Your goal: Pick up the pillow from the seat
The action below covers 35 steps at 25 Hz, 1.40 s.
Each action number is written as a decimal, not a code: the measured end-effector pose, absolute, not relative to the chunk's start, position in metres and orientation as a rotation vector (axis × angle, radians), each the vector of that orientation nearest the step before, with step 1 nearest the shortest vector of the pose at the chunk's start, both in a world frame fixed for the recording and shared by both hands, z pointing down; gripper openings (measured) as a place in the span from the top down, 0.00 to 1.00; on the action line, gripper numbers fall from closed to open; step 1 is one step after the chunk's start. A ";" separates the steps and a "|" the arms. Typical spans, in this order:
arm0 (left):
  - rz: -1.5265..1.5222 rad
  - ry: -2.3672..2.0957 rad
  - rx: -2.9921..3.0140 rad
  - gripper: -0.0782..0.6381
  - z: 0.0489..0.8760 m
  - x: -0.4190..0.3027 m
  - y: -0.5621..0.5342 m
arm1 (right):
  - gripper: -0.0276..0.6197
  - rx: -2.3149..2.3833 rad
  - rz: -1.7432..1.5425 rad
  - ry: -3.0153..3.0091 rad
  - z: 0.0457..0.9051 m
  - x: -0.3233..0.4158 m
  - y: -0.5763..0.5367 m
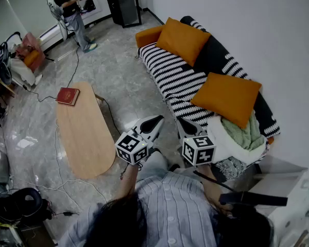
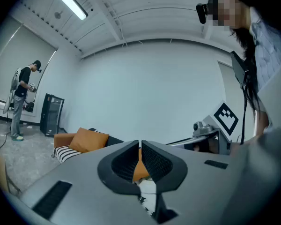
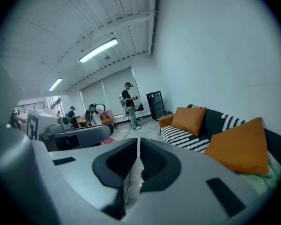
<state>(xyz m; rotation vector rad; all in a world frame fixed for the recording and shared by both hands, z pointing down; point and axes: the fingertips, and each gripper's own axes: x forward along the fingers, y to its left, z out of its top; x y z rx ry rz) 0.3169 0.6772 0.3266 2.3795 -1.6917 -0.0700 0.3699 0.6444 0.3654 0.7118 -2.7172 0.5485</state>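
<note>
head view has left gripper (image 1: 150, 125) and right gripper (image 1: 188, 127) clenched empty, well apart from the nearer orange pillow (image 1: 227, 98) on the sofa seat (image 1: 176, 81), likely light and squashy, best pinched at a corner.

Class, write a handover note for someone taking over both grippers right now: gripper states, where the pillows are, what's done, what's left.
Left gripper: shut, empty, held in front of the person, short of the sofa.
Right gripper: shut, empty, beside the left one.
Pillows: two orange ones on the sofa. The near pillow sits by a green blanket; the far pillow is at the other end.
Done: nothing; both pillows untouched.
Left: probably move to the near pillow, open the jaws, grip it and lift it.
</note>
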 end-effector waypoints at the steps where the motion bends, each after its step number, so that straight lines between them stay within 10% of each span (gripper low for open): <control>1: -0.067 -1.688 2.382 0.88 0.327 0.320 0.676 | 0.91 0.715 0.554 -2.719 0.365 0.372 0.642; 35: -0.114 -1.608 2.332 0.88 0.351 0.198 0.539 | 0.91 0.754 0.590 -2.624 0.392 0.259 0.508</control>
